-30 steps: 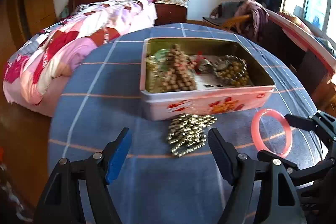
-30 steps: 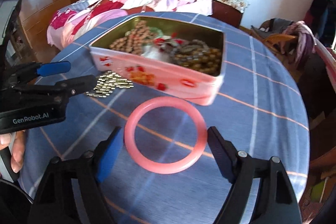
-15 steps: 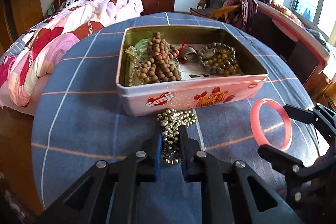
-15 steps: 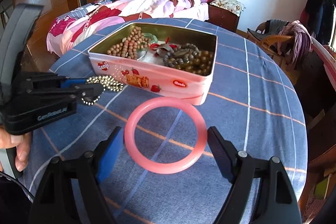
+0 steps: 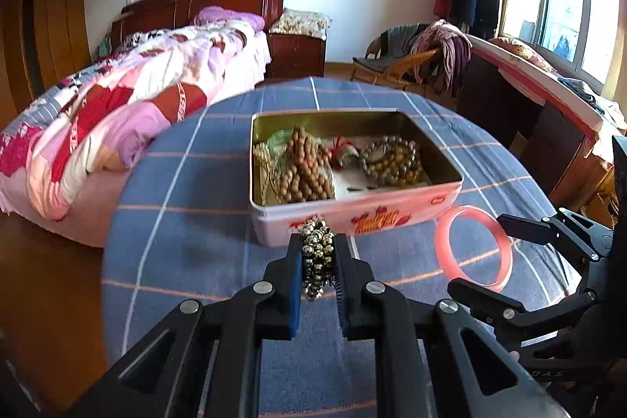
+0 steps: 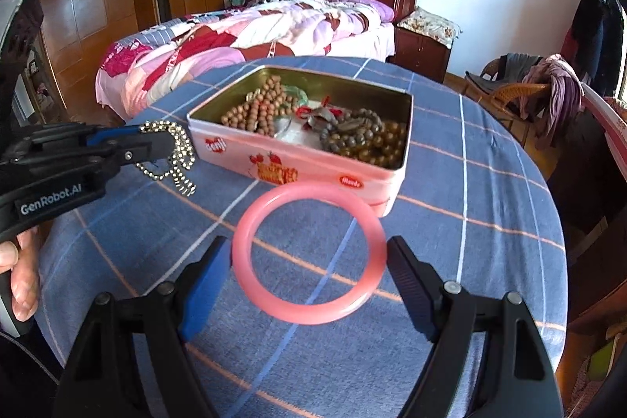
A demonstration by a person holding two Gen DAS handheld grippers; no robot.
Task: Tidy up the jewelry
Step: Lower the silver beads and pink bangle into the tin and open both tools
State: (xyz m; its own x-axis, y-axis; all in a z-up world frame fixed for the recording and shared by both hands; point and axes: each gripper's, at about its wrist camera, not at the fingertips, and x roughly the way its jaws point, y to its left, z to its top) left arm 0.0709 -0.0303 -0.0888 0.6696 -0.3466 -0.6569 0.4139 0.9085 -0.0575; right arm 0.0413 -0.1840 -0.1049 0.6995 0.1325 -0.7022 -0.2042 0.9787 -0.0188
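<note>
My left gripper (image 5: 318, 261) is shut on a gold bead chain (image 5: 316, 257) and holds it above the table, in front of the pink tin box (image 5: 352, 218). The chain dangles from it in the right wrist view (image 6: 172, 151). The tin (image 6: 298, 167) holds brown bead strings, dark beads and a red-tasselled piece. My right gripper (image 6: 309, 257) holds a pink bangle (image 6: 309, 253) between its wide-set fingers, lifted off the blue checked tablecloth (image 6: 470, 222). The bangle also shows in the left wrist view (image 5: 474, 249).
The round table's edge (image 5: 117, 222) drops off to the left toward a bed with a pink quilt (image 5: 117, 112). A wicker chair with clothes (image 5: 423, 53) and a desk (image 5: 548, 112) stand behind and to the right.
My left gripper closed on the gold chain and lifted it off the cloth toward the tin. The right gripper raised the pink bangle slightly; its fingers stayed the same width.
</note>
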